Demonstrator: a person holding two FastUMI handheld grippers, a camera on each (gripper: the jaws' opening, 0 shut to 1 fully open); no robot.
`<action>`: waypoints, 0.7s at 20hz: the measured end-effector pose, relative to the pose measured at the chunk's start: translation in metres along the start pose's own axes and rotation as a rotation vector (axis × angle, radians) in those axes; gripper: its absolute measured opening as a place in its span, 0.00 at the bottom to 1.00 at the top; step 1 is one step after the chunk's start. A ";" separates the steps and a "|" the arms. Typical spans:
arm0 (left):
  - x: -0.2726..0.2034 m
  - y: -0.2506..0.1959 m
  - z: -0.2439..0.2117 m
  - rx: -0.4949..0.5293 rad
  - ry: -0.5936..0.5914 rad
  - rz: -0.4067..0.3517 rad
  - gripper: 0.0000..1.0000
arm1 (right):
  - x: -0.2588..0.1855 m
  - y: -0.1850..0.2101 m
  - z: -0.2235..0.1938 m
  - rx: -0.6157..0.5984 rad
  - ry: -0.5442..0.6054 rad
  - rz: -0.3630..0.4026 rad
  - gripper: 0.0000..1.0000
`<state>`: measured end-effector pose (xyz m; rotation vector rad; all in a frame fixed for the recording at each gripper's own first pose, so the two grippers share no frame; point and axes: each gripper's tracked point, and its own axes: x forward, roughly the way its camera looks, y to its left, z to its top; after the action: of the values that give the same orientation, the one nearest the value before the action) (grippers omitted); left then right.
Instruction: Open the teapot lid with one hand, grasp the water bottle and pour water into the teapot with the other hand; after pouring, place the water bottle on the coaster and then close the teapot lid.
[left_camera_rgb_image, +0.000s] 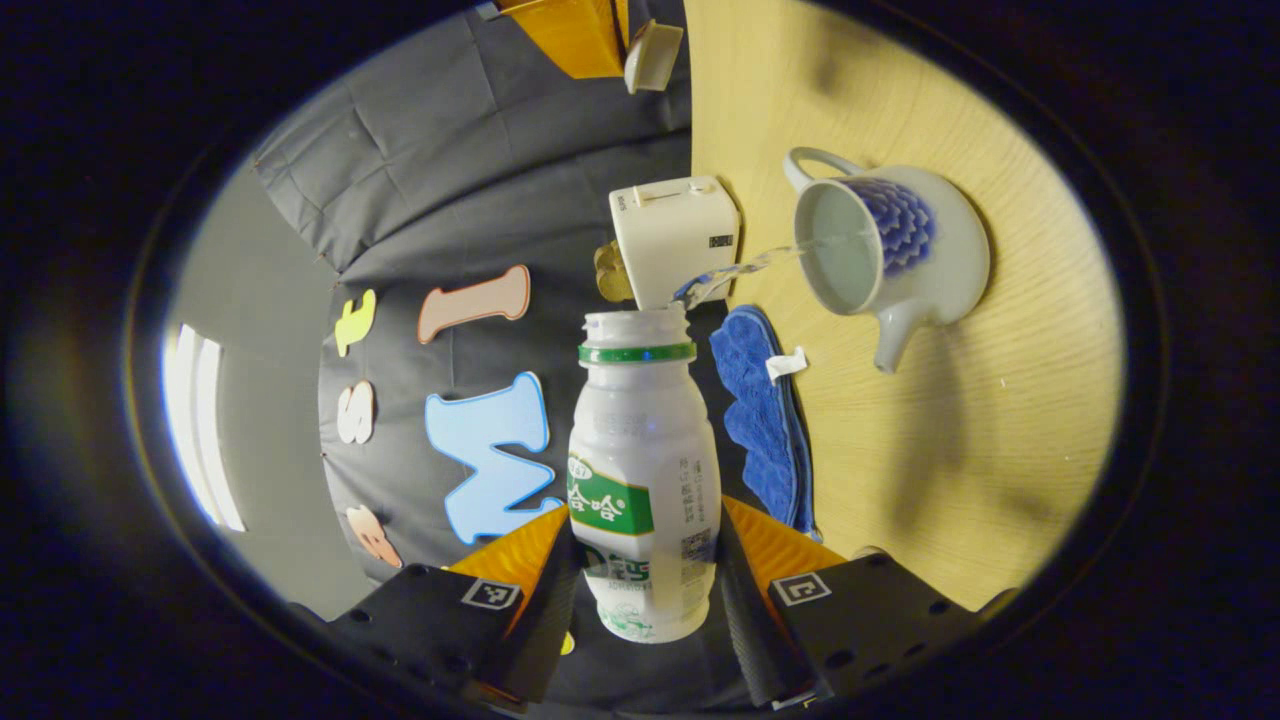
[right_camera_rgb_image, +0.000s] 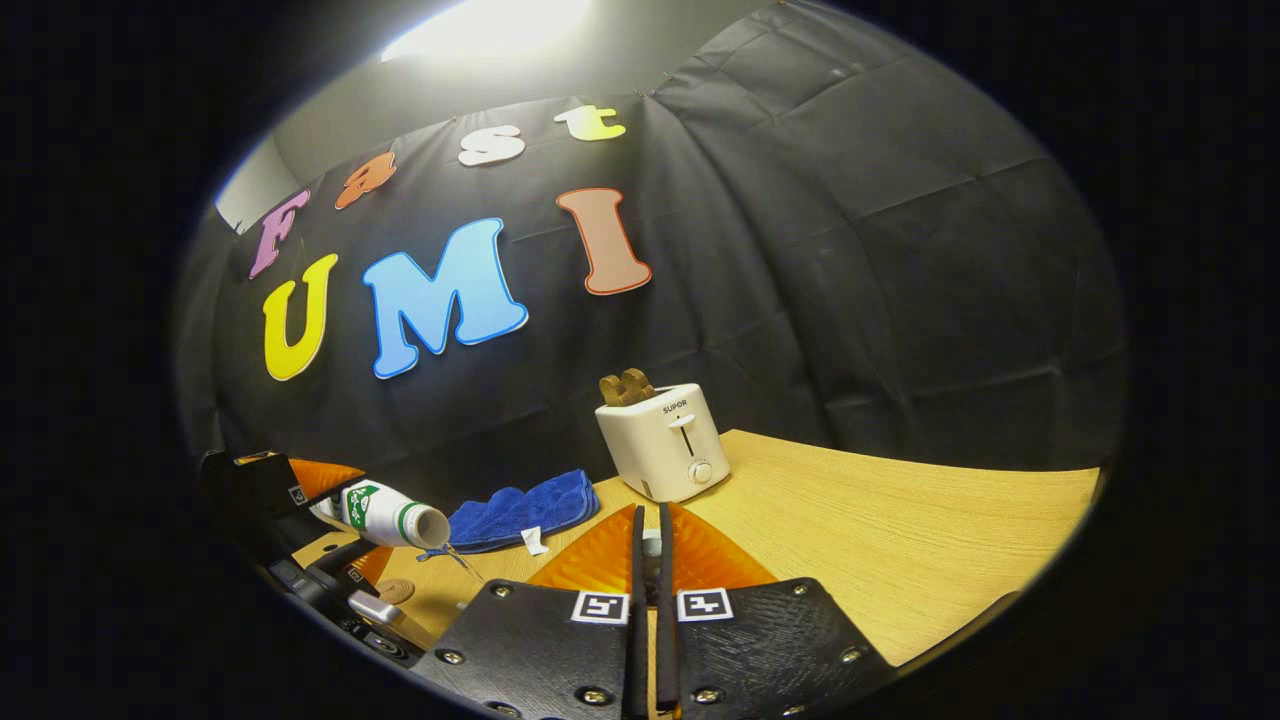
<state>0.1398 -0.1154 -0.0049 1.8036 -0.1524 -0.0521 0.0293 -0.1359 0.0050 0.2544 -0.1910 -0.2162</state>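
My left gripper (left_camera_rgb_image: 645, 560) is shut on a white water bottle (left_camera_rgb_image: 645, 470) with a green label and no cap. It holds the bottle tipped over, and a thin stream of water (left_camera_rgb_image: 740, 270) runs from the mouth into the open white-and-blue teapot (left_camera_rgb_image: 890, 250) on the wooden table (left_camera_rgb_image: 950, 450). The right gripper view shows the same bottle (right_camera_rgb_image: 385, 512) lying nearly level at the far left, above a small round brown coaster (right_camera_rgb_image: 395, 590). My right gripper (right_camera_rgb_image: 648, 515) is shut on the teapot lid (left_camera_rgb_image: 652, 55), held away from the pot; only a pale sliver of it shows between its fingers.
A white toaster (right_camera_rgb_image: 665, 440) with toast in it stands at the back of the table. A folded blue cloth (right_camera_rgb_image: 520, 510) lies beside it, between the toaster and the bottle. Bare wood stretches to the toaster's right.
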 end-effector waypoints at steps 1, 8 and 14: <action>-0.001 0.001 0.000 0.005 -0.001 0.001 0.77 | 0.000 0.000 0.000 0.001 0.000 0.000 0.04; -0.004 0.008 -0.001 0.046 -0.013 0.009 0.81 | 0.000 0.000 0.000 0.001 0.003 0.001 0.04; -0.001 0.007 -0.001 0.087 -0.021 0.010 0.77 | -0.001 0.000 0.000 0.004 0.002 0.000 0.04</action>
<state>0.1379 -0.1157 0.0023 1.8897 -0.1813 -0.0580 0.0285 -0.1358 0.0049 0.2588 -0.1893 -0.2151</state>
